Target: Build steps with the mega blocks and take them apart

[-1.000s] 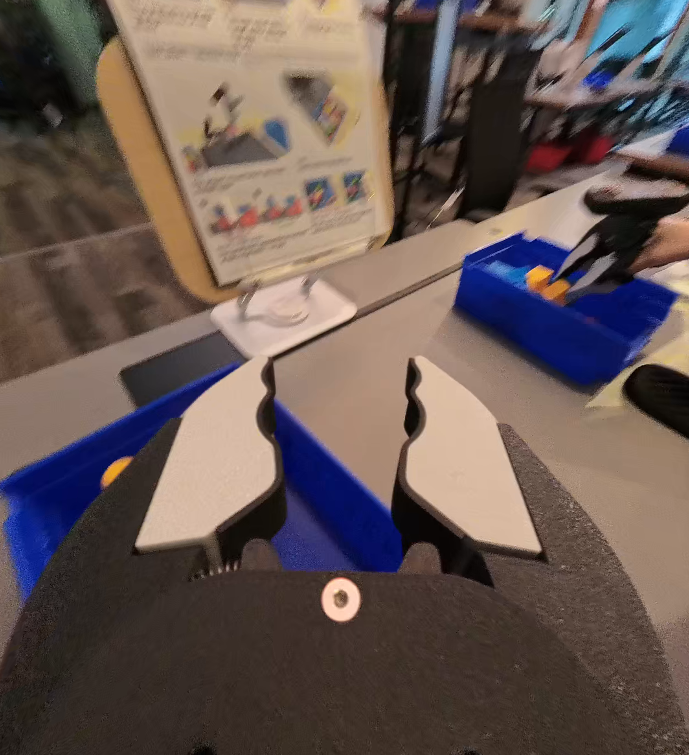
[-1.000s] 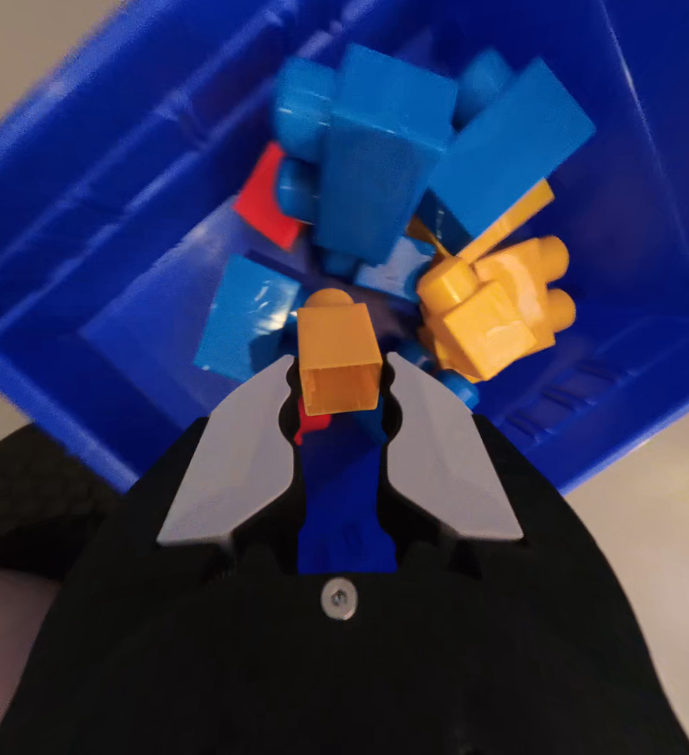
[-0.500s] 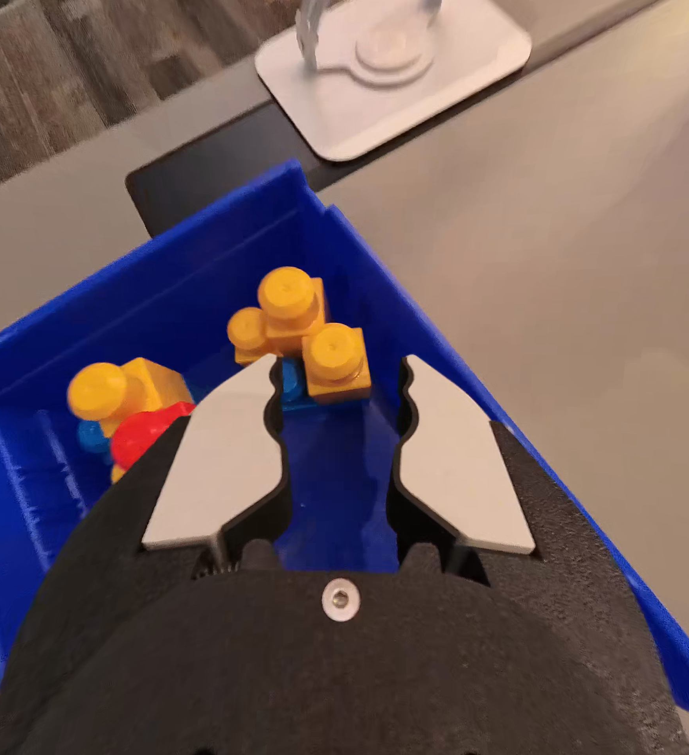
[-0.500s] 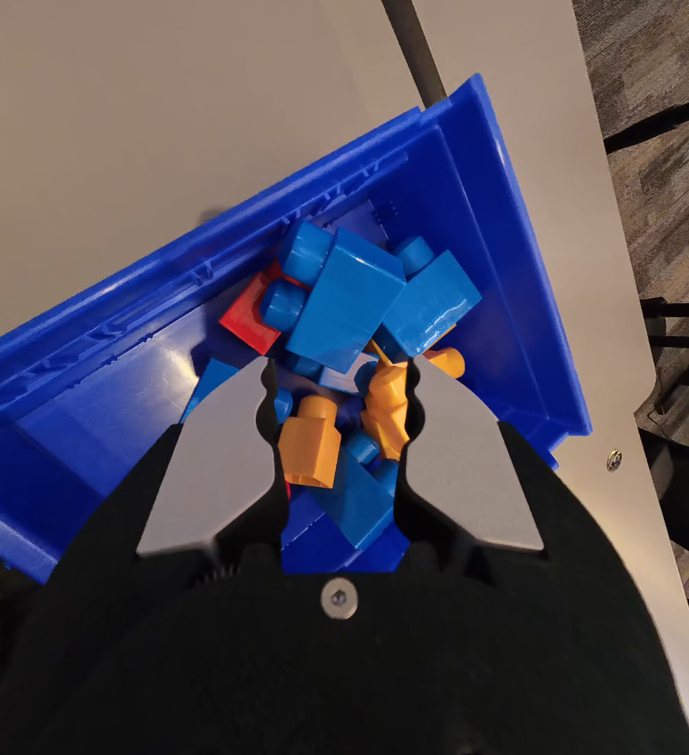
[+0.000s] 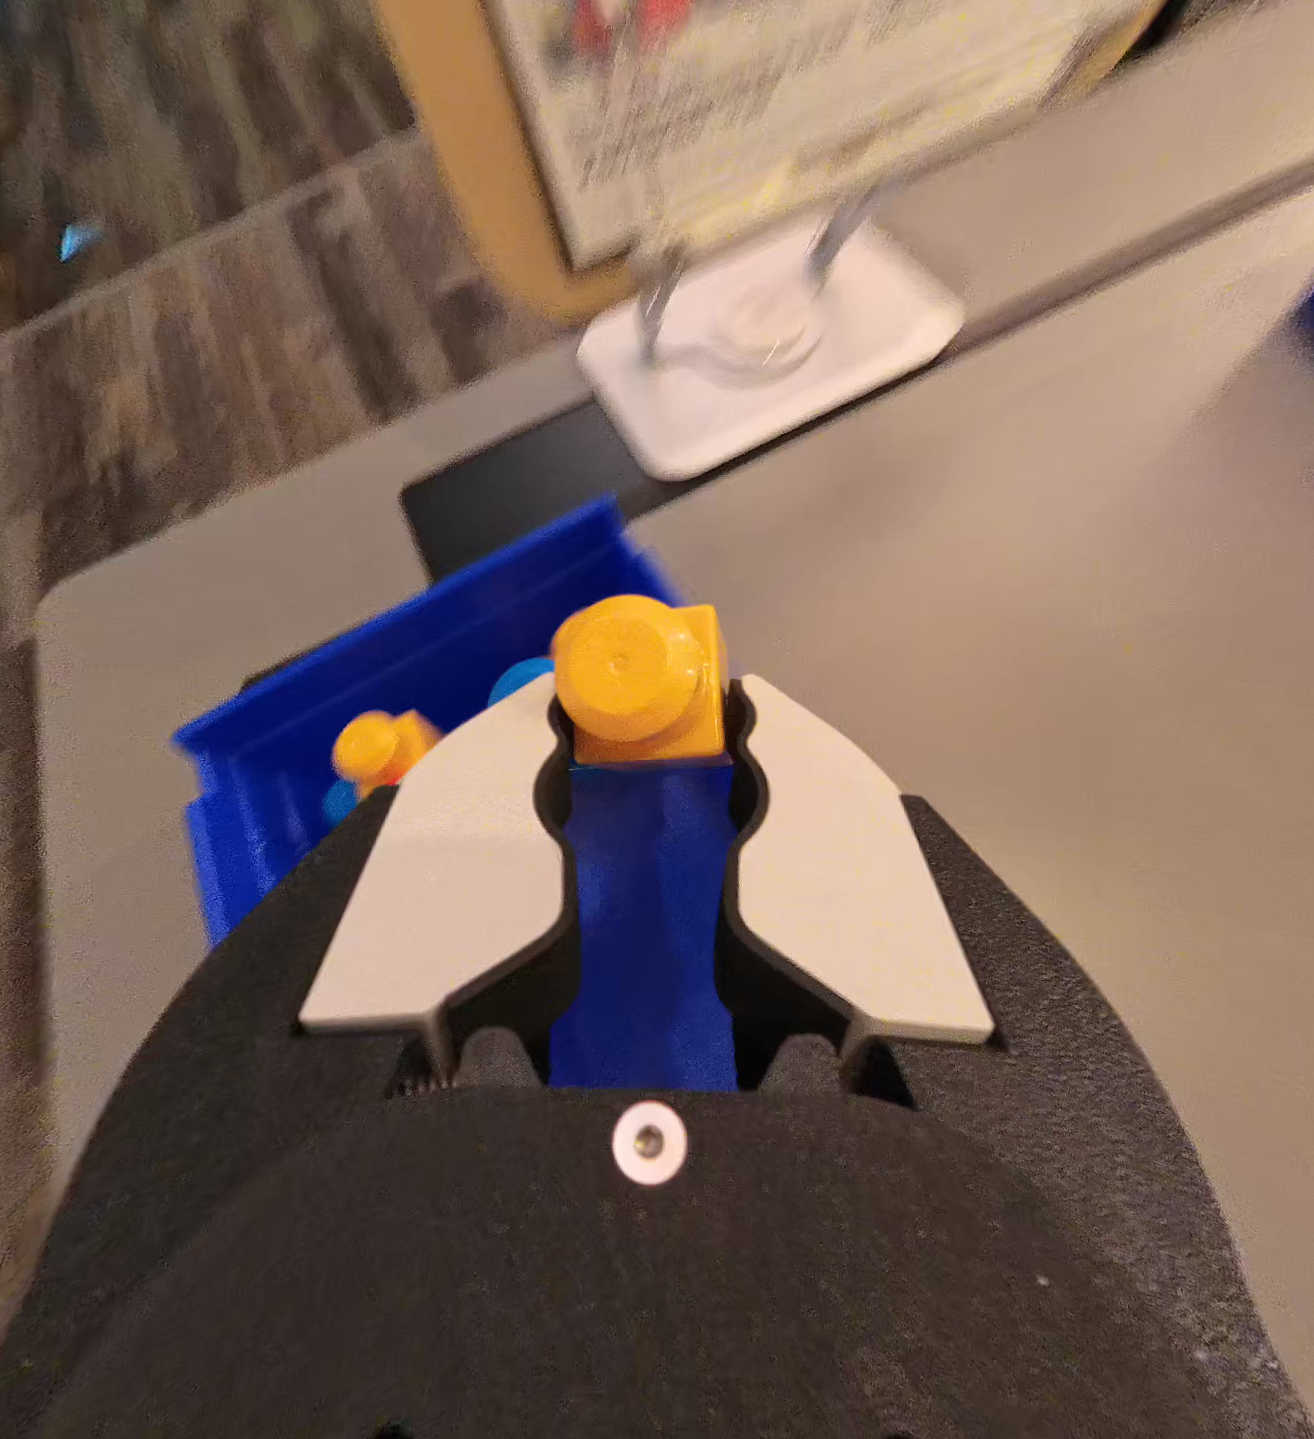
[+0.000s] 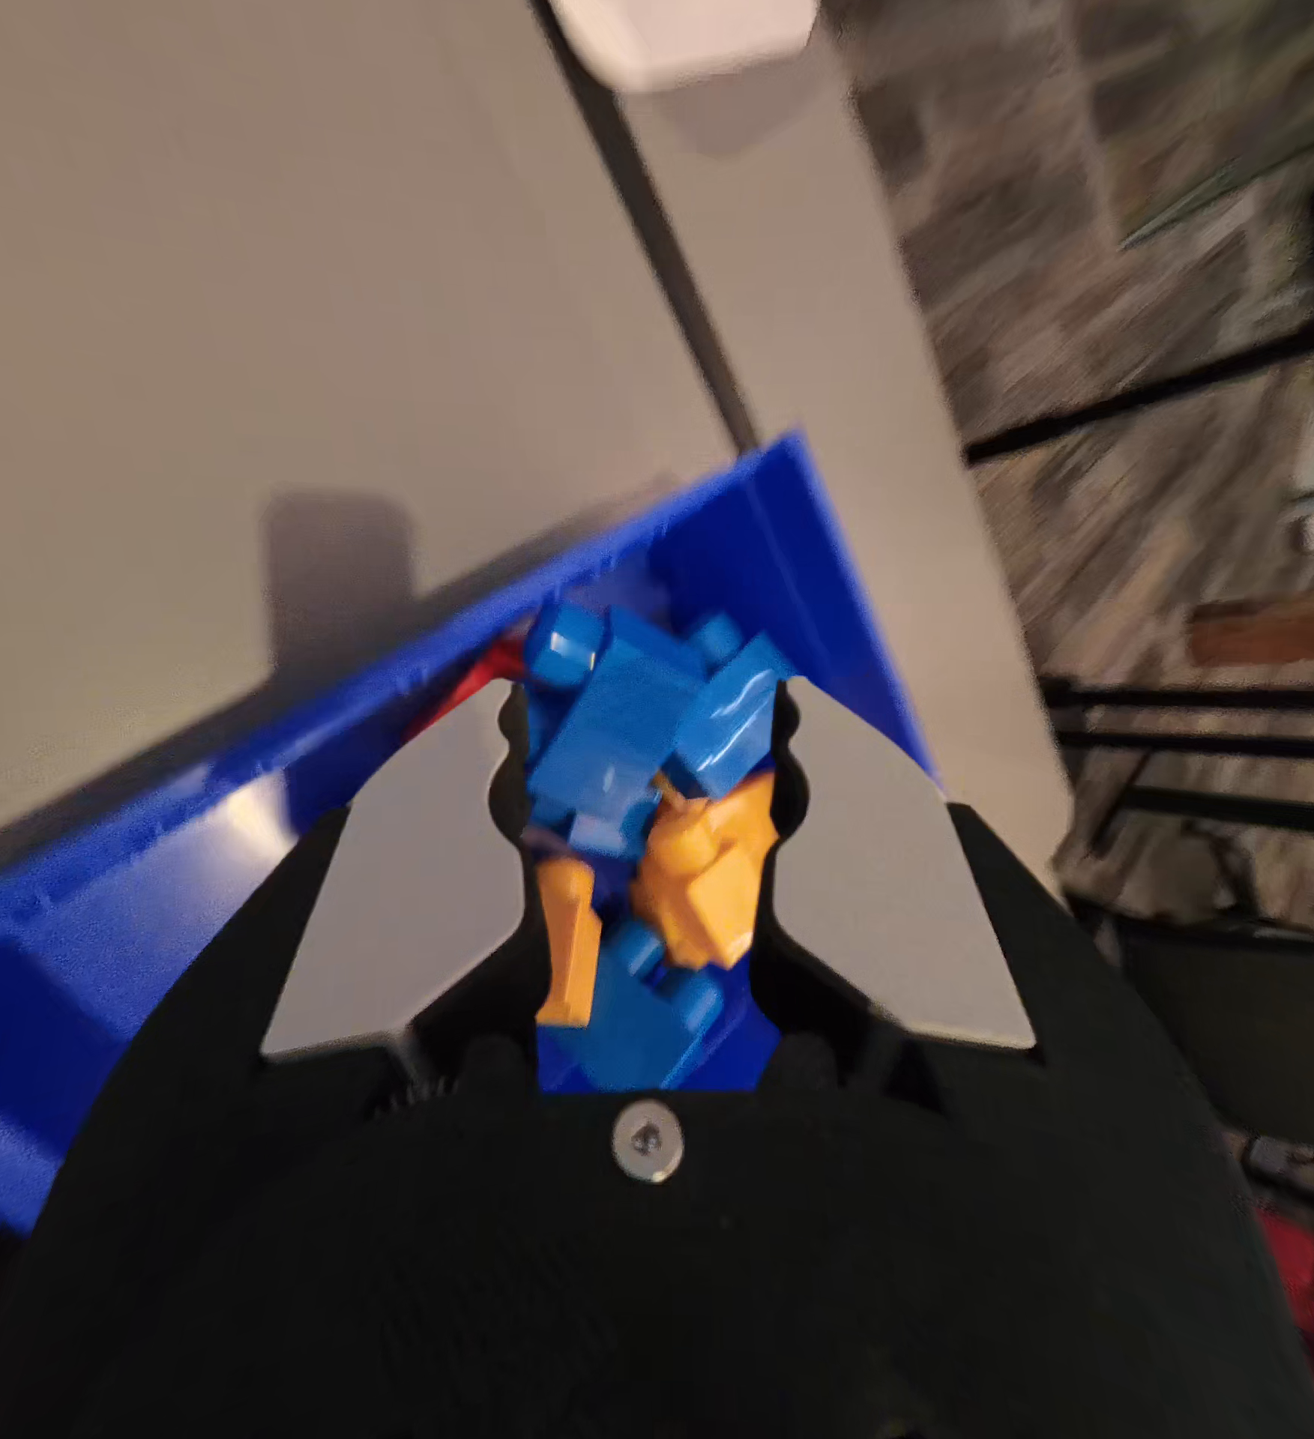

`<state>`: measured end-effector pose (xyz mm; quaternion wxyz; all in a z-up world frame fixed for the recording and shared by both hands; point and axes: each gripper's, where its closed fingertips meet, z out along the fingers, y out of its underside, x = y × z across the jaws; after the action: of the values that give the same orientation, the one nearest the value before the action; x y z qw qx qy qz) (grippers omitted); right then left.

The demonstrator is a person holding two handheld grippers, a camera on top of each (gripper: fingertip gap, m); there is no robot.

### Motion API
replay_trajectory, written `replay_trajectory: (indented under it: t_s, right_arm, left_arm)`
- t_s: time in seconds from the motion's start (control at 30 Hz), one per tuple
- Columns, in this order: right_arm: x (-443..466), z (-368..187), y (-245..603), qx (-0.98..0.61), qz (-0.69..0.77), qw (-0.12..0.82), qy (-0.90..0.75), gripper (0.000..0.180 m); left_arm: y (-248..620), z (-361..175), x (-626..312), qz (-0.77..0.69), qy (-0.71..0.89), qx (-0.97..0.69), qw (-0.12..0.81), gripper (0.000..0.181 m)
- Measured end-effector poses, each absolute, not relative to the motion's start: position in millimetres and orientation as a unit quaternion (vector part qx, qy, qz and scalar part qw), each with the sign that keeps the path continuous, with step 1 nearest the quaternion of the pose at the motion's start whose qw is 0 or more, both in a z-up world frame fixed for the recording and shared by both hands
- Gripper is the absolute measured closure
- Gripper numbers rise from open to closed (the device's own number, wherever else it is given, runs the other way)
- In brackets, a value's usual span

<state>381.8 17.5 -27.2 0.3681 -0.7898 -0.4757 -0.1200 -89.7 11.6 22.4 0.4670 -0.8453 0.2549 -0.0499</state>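
1. Since both views are blurred, detail is limited; the grey table (image 5: 1027,701) carries two blue bins: the left bin (image 5: 420,662) under the left gripper and the right bin (image 6: 171,841) under the right one.
2. Behind the left bin stands a sheet (image 5: 755,93) on a white stand (image 5: 770,366). It has pictures and writing, too blurred to read. No brand visible on any block.
3. Right bin holds a loose pile: blue blocks (image 6: 622,724) on top, orange blocks (image 6: 700,880) lower, a bit of red (image 6: 498,662) at the left wall.
4. Right gripper (image 6: 646,724) hangs above that pile, jaws wide apart, nothing between them; pile lies straight ahead of it and below.
5. Left gripper (image 5: 646,716) has its jaws closed partway on a single-stud orange block (image 5: 638,685), pinched by its side faces at the fingertips. Stud axis points back toward the camera and slightly up.
6. More blocks sit in the left bin: an orange one (image 5: 381,747), a blue stud (image 5: 517,677).
7. Judgement: left holds the next piece, lifted clear of the bin; open table lies to its right, likely build spot. Right gripper is nearer the blue blocks.
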Motion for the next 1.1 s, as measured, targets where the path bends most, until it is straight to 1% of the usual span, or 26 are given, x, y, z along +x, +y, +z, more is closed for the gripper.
replay_trajectory:
  t_s: [0.1,0.17,0.2,0.27,0.3,0.43,0.47,0.5,0.57,0.63,0.7,0.73,0.8,0.83,0.87,0.9,1.0,1.03,1.1]
  right_arm:
    - [302,26,19,-0.689,-0.112,0.524,-0.488,0.119]
    - [229,57,-8,-0.599,-0.038,0.630,-0.493,0.119]
    - [197,64,-29,-0.557,0.005,0.660,-0.504,0.118]
    - [155,68,-63,-0.497,0.049,0.697,-0.514,0.106]
    - [142,66,-77,-0.478,0.064,0.703,-0.523,0.103]
    - [125,60,-91,-0.463,0.094,0.718,-0.511,0.105]
    - [126,58,-87,-0.469,0.086,0.718,-0.508,0.117]
    - [128,57,-87,-0.466,0.087,0.717,-0.511,0.142]
    - [130,59,-92,-0.468,0.140,0.703,-0.517,0.143]
    - [131,63,-96,-0.504,0.238,0.656,-0.509,0.143]
    - [132,67,-103,-0.529,0.358,0.588,-0.497,0.143]
    - [132,68,-107,-0.535,0.411,0.551,-0.492,0.143]
    - [134,67,-116,-0.532,0.480,0.494,-0.493,0.143]
    - [134,65,-119,-0.531,0.496,0.472,-0.499,0.143]
    - [133,60,-121,-0.532,0.502,0.454,-0.509,0.143]
    - [133,58,-123,-0.529,0.506,0.445,-0.516,0.143]
    - [136,53,-124,-0.527,0.519,0.418,-0.527,0.142]
    - [138,53,-123,-0.525,0.518,0.417,-0.531,0.142]
    - [152,57,-120,-0.525,0.509,0.419,-0.538,0.142]
  left_arm:
    - [-24,76,-25,-0.232,0.272,-0.765,0.536,0.143]
    - [-49,94,22,-0.361,0.281,-0.711,0.534,0.143]
    - [-58,98,40,-0.408,0.278,-0.692,0.527,0.144]
    - [-67,99,68,-0.460,0.264,-0.666,0.524,0.144]
    - [-72,95,79,-0.473,0.267,-0.663,0.514,0.144]
    - [-89,84,111,-0.524,0.273,-0.652,0.475,0.144]
    - [-95,84,117,-0.543,0.277,-0.645,0.462,0.144]
    - [-96,86,119,-0.550,0.280,-0.635,0.465,0.144]
    - [-99,88,120,-0.530,0.320,-0.622,0.479,0.138]
    - [-98,85,118,-0.473,0.372,-0.621,0.502,0.119]
    - [-100,83,117,-0.438,0.407,-0.606,0.525,0.111]
    - [-103,83,119,-0.432,0.422,-0.597,0.529,0.112]
    - [-113,78,125,-0.439,0.452,-0.581,0.516,0.122]
    - [-116,77,127,-0.446,0.458,-0.576,0.510,0.128]
    - [-117,79,129,-0.455,0.455,-0.571,0.509,0.138]
    - [-120,79,129,-0.467,0.457,-0.562,0.507,0.141]
    - [-121,79,131,-0.478,0.464,-0.563,0.489,0.144]
    - [-121,82,130,-0.473,0.464,-0.559,0.498,0.144]
    - [-112,111,107,-0.487,0.416,-0.540,0.547,0.144]
